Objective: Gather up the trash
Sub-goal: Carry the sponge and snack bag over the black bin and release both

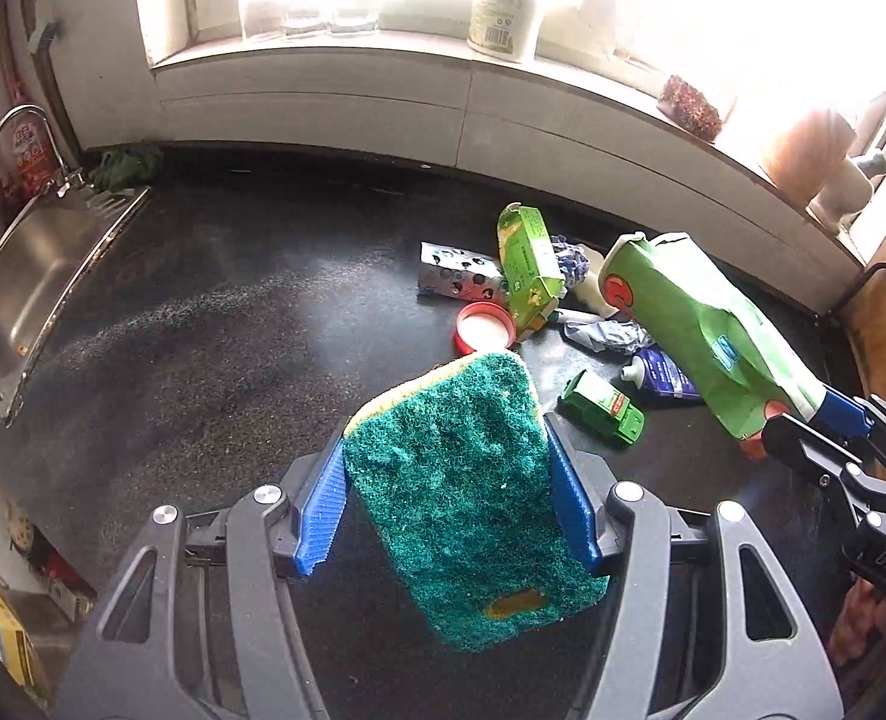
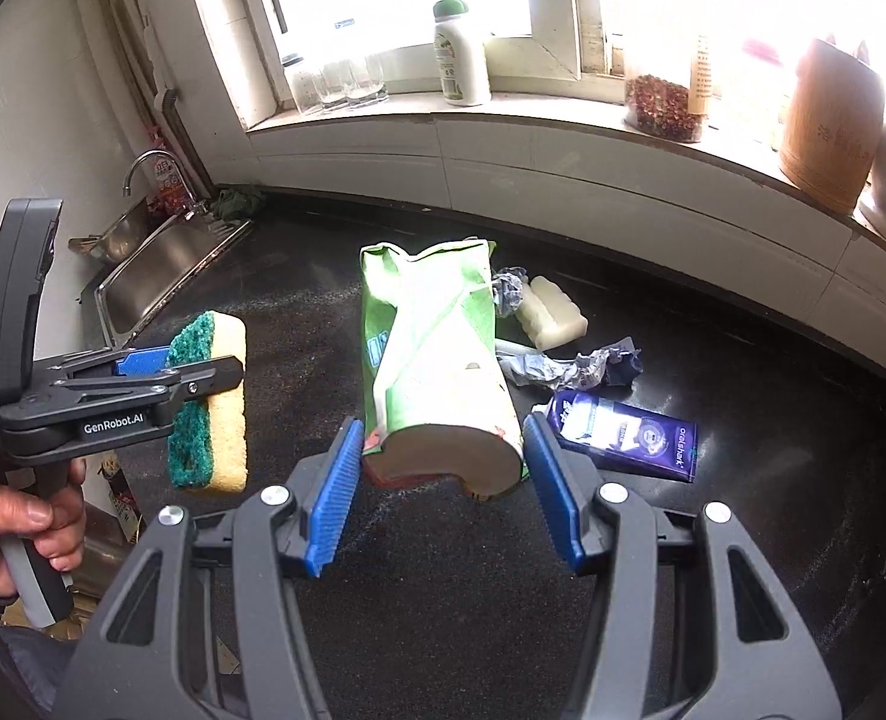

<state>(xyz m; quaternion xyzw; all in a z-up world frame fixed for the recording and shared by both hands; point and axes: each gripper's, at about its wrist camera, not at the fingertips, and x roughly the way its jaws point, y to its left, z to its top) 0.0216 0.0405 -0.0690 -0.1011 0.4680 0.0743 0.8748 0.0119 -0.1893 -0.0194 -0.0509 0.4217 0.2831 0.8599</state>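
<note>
Green scouring fibre fills the left wrist view: the left claw [image 1: 445, 504] holds a sponge [image 1: 472, 492] across its width, blue pads pressed to both long edges, jaws at a middling spread set by the sponge itself. In the right wrist view the same sponge [image 2: 209, 402] hangs clear of the dark counter [image 2: 443, 600], yellow foam facing the camera, with a hand [image 2: 17, 534] on the tool's grip at about 8 o'clock. The right claw [image 2: 443, 474] is likewise at a middling spread and clamps the lower end of a crumpled green paper bag [image 2: 437, 372], whose open mouth points away toward 12 o'clock; the bag [image 1: 700, 324] appears lifted rather than resting. Both items look picked up and ready to carry off — the step in hand, I judge, is moving them to wherever the trash goes, which neither view shows. To do it well, keep both grips steady, since the bag is soft and could slip or spill if tipped, and keep the two tools apart so they do not knock together. On the counter more litter waits: a toothpaste tube [image 2: 622, 438] at 3 o'clock of the bag, crumpled wrappers [image 2: 568, 366] beyond it, a green carton [image 1: 529, 270], a red lid [image 1: 486, 330] and a small green box [image 1: 601, 408].
</note>
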